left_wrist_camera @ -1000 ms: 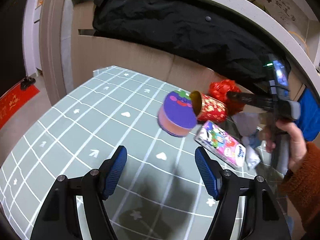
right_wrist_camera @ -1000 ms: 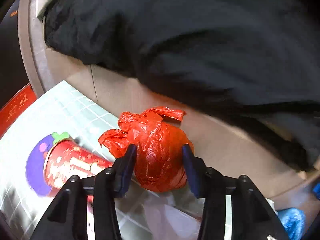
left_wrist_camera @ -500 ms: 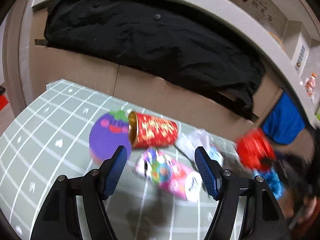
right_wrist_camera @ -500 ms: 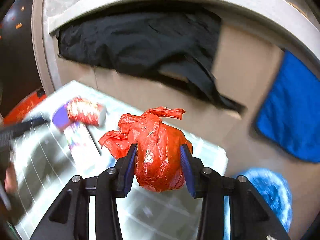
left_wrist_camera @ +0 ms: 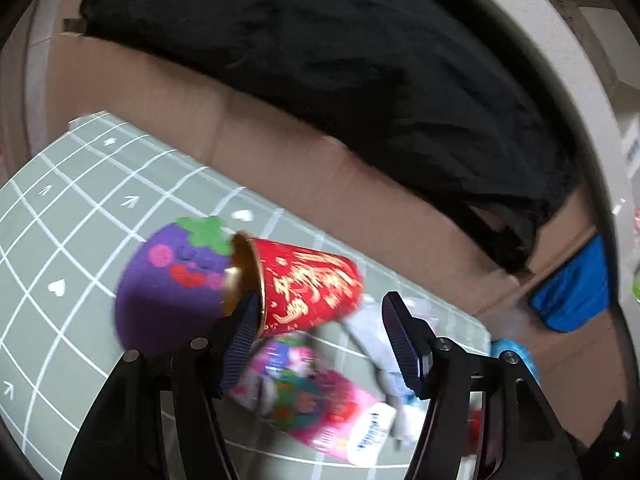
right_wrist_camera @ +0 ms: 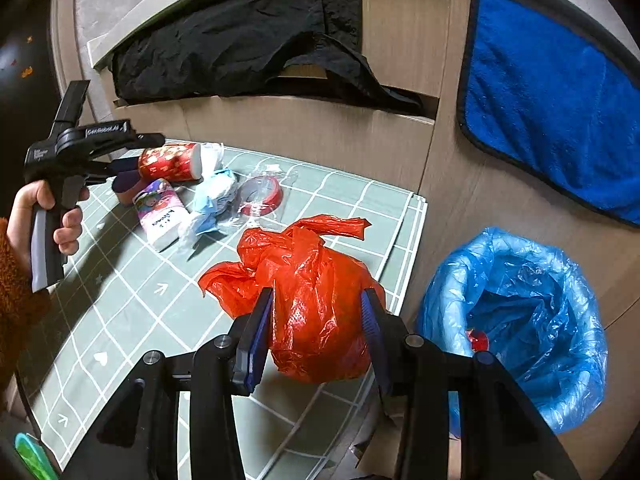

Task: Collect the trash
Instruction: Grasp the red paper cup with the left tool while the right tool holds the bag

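My right gripper (right_wrist_camera: 316, 328) is shut on a crumpled red plastic bag (right_wrist_camera: 308, 292) and holds it above the mat's right edge, left of a bin lined with a blue bag (right_wrist_camera: 516, 320). My left gripper (left_wrist_camera: 320, 336) is open, its fingers just in front of a red paper cup (left_wrist_camera: 304, 284) lying on its side. It also shows in the right wrist view (right_wrist_camera: 132, 152), beside the cup (right_wrist_camera: 168, 162). A pink tissue pack (left_wrist_camera: 320, 408) lies below the cup.
A purple plush toy (left_wrist_camera: 168, 280) lies left of the cup. Crumpled white and blue wrappers (right_wrist_camera: 212, 200) and a clear bag with red tape (right_wrist_camera: 260, 200) lie on the green grid mat (right_wrist_camera: 132, 292). Black cloth (left_wrist_camera: 320, 60) and a blue towel (right_wrist_camera: 560, 100) hang on the wooden cabinet behind.
My right gripper has carried the red bag away from the pile to the right, beside the blue bin. My left gripper has moved in close to the red cup.
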Tool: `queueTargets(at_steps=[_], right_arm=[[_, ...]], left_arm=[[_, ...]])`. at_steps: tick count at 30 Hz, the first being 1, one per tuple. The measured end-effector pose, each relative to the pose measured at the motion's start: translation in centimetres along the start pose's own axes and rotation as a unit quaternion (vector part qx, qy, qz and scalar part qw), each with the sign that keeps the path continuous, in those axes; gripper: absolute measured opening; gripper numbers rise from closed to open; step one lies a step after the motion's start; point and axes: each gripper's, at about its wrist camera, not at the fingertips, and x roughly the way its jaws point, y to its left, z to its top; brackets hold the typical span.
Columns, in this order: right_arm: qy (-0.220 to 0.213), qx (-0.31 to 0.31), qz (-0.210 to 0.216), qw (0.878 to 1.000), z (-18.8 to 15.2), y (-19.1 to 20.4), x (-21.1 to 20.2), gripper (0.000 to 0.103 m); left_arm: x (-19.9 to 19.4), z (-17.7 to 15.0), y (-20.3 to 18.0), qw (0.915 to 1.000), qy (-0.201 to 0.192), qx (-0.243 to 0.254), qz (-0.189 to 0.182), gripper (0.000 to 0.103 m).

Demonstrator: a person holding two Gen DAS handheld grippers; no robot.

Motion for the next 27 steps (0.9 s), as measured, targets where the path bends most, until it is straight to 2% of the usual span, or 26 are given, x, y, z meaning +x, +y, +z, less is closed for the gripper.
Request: queueTargets(at_steps=[4, 6, 8, 10, 11, 13, 16, 20, 27], right_arm=[[0.0, 0.005, 0.019, 1.0, 0.1, 0.2, -0.2, 0.04], [-0.001, 0.003, 0.019, 1.0, 0.2, 0.4, -0.3, 0.04], [-0.002, 0.0, 0.018, 1.0, 0.2, 0.6, -0.4, 0.04], [0.0, -0.002, 0.017, 1.0, 0.1, 0.7, -0.4, 0.04], [0.002, -0.003, 0.017, 1.0, 0.0, 0.8, -0.4, 0.04], [0.006, -0.006, 0.017, 1.0, -0.2, 0.8, -0.3, 0.04], [0.01, -0.012, 0.014, 1.0, -0.3, 1.0, -0.3, 0.04], [0.008, -0.019, 0.011, 1.0, -0.1, 1.2, -0.3, 0.04], [0.005, 0.005, 0.03, 1.0, 0.7, 1.5, -0.4, 0.04]], left_arm=[[-0.8, -0.2, -2.6, 0.9987, -0.004, 0.03, -0.04, 0.06], [-0.5, -0.2, -3.5, 0.9986, -0.004, 0.04, -0.035, 0.06], [0.5, 0.0, -3.9, 0.9988, -0.004, 0.045, -0.016, 0.055], [1.7, 0.2, -3.8, 0.9992, 0.005, 0.04, 0.0, 0.039], [2.3, 0.2, -3.6, 0.9993, 0.012, 0.035, 0.006, 0.034], [3.4, 0.2, -3.1, 0.9992, 0.018, 0.023, 0.028, 0.017], [3.1, 0.0, -2.9, 0.9984, 0.001, 0.019, 0.054, 0.007], [1.1, -0.6, -4.0, 0.9939, -0.017, 0.06, 0.091, 0.006], [-2.7, -2.7, -5.5, 0.9917, -0.022, 0.093, 0.086, 0.005]])
